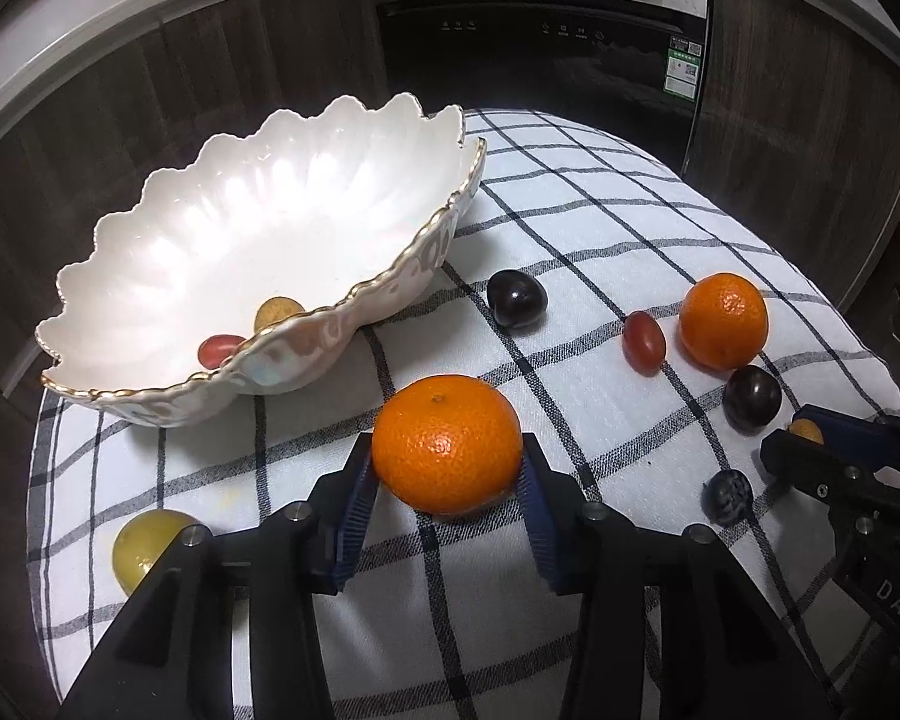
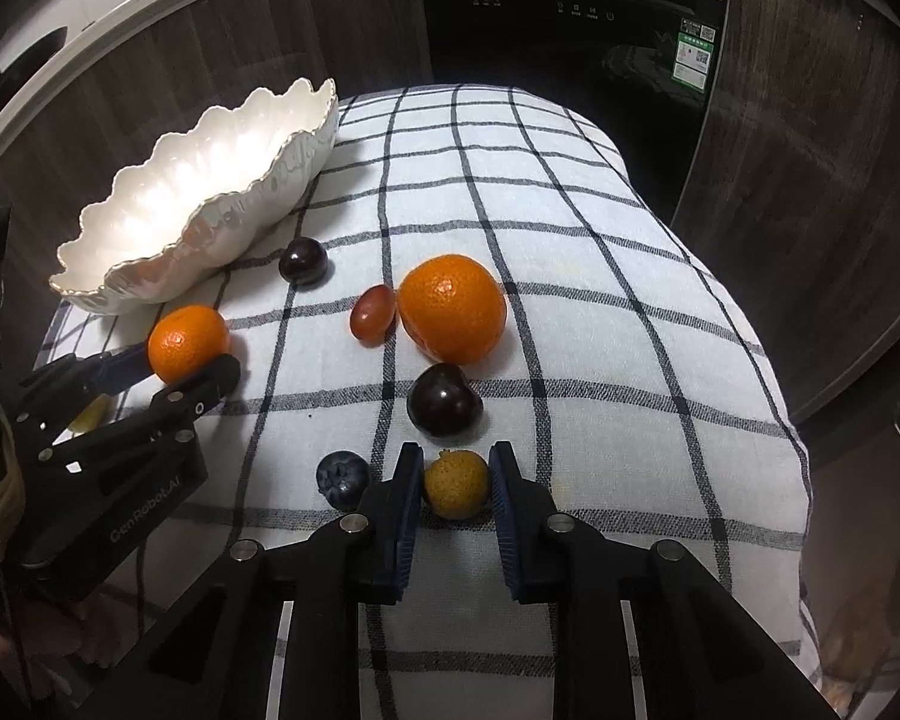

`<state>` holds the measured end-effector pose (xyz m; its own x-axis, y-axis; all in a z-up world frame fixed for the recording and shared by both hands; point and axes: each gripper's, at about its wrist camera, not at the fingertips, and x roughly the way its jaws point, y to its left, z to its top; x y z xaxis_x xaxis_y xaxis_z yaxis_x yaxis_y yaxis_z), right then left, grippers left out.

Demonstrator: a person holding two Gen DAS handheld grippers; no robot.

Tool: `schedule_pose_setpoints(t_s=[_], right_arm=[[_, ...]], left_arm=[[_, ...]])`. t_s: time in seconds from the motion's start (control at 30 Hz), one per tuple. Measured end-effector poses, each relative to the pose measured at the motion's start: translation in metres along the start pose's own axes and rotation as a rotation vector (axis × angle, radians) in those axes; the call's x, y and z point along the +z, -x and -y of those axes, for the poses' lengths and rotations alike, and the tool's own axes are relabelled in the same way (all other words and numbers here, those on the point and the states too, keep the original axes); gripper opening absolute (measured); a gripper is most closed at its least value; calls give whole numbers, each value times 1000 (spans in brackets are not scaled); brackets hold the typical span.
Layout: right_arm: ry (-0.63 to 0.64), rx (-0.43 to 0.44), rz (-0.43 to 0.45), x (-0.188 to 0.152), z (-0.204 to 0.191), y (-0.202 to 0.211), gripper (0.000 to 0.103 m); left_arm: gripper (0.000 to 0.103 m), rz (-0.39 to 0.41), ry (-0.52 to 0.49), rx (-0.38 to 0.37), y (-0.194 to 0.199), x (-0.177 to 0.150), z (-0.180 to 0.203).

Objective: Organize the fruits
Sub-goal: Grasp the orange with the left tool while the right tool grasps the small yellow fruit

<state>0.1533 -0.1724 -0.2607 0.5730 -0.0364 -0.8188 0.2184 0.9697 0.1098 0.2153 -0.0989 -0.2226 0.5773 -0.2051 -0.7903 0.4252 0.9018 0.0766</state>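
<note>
- A white scalloped bowl (image 1: 222, 228) with a gilt rim sits at the far left corner of the bench (image 1: 600, 228), on a checked cloth (image 1: 570, 396). Two small fruits lie in its near end: a red one (image 1: 217, 350) and a yellow one (image 1: 277, 312).
- A yellow-green grape (image 1: 144, 546) lies near the left edge of the bench, just left of the left gripper (image 1: 447, 513).
- The left gripper's fingers (image 1: 354, 510) are clamped on a mandarin (image 1: 447, 444), one blue pad pressed against each flank; the mandarin rests on the cloth just in front of the bowl.
- A dark plum (image 1: 515, 298) lies beside the bowl's right end.
- Toward the middle of the bench a red grape (image 2: 373, 312) touches or nearly touches a second mandarin (image 2: 453, 307); another dark plum (image 2: 444, 401) lies just in front of that mandarin.
- A blueberry (image 2: 343, 478) sits just left of the right gripper (image 2: 456, 483).
- The right gripper's fingers (image 2: 510, 510) are closed on a small speckled yellow-orange kumquat (image 2: 456, 483), which rests on the cloth in front of the second plum, nearer the front edge of the bench.
- Beyond the far edge stand dark wood cabinets (image 2: 810, 180) and a black appliance (image 2: 570, 30).
</note>
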Motion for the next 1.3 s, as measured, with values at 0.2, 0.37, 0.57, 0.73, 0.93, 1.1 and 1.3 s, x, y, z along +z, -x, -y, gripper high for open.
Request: schedule_pose_setpoints(t_s=[0.2, 0.37, 0.57, 0.73, 0.93, 1.1, 1.3], right_arm=[[-2, 3, 21, 4, 1, 8, 24], [5, 13, 42, 8, -2, 16, 24], [27, 22, 66, 11, -8, 24, 24], [40, 23, 89, 13, -12, 32, 24], [50, 28, 103, 16, -15, 37, 24], [65, 36, 121, 23, -19, 42, 24], [86, 57, 152, 36, -28, 51, 24]], left_arm=[[45, 19, 4, 10, 14, 3, -3], [45, 37, 14, 25, 28, 4, -7], [45, 50, 29, 40, 40, 3, -10], [45, 65, 44, 55, 51, 2, -14], [45, 78, 62, 70, 62, 2, -20], [45, 93, 82, 84, 73, 5, -28], [45, 115, 109, 99, 84, 13, -40]])
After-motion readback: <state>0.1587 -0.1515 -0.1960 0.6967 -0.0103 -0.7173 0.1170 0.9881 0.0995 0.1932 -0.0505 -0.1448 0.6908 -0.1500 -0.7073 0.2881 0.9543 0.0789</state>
